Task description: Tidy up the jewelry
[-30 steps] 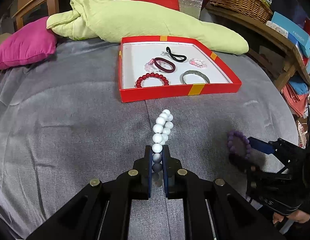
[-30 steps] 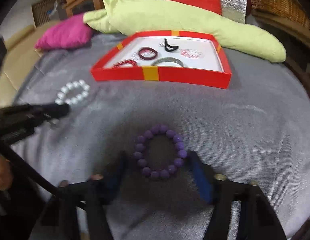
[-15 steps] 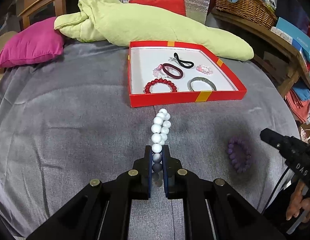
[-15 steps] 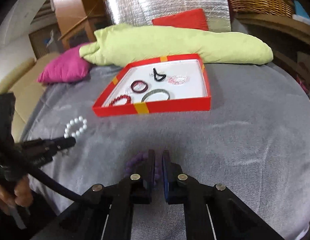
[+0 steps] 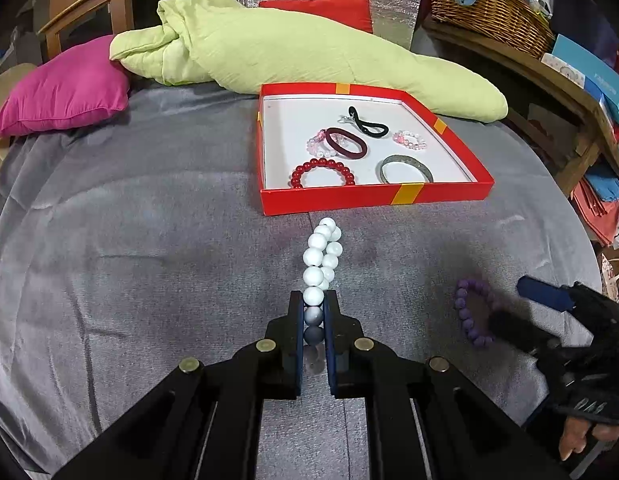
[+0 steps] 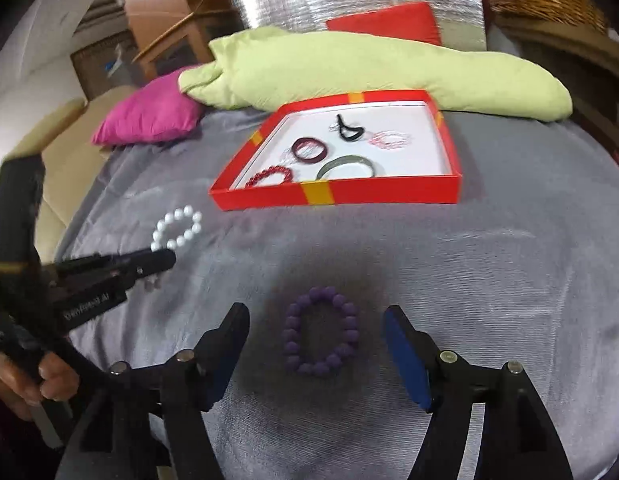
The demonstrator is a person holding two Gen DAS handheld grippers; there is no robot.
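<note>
Bare grey cloth fronts the red box, whose low wall bars entry.

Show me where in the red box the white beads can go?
The red box has bare white floor along its far wall and in its left strip, beside the red beads. The middle and near right are crowded with the dark band, black loop, pink beads and grey bangle.

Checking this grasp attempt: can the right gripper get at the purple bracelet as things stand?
Probably yes. The right gripper has its jaws wide open either side of the purple bracelet, which lies flat on the grey cloth with nothing between.
</note>
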